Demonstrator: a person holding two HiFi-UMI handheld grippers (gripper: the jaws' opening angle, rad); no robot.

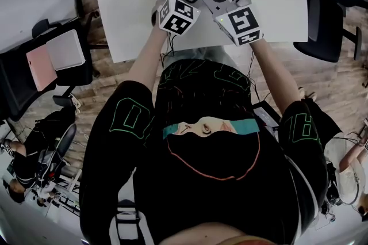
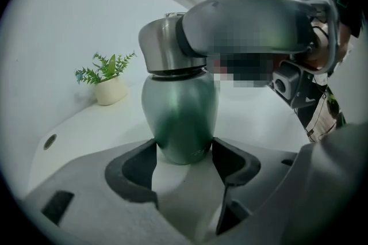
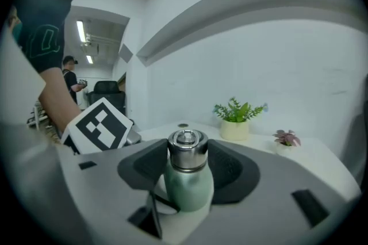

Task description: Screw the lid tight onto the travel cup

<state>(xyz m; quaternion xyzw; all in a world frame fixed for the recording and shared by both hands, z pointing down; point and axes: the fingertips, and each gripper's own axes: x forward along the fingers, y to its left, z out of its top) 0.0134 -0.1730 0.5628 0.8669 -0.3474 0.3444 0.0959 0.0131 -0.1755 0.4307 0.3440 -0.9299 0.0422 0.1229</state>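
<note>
The lid (image 3: pixel 187 146) is clamped by the right gripper (image 3: pixel 187 156), the cup (image 2: pixel 179 106) by the left gripper (image 2: pixel 184 149); if tilted, cross-threading is risked.

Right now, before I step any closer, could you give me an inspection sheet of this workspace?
Surface: white table.
Job's things: green travel cup upright, with the steel lid on top.
Clutter: green potted plant and small pink plant at the table's far side.
Grippers: left gripper clamps the cup's lower body; right gripper grips the lid.
Cables: thin cables hang from the grippers by the person's forearms.
Surroundings: office chair, wooden floor.
</note>
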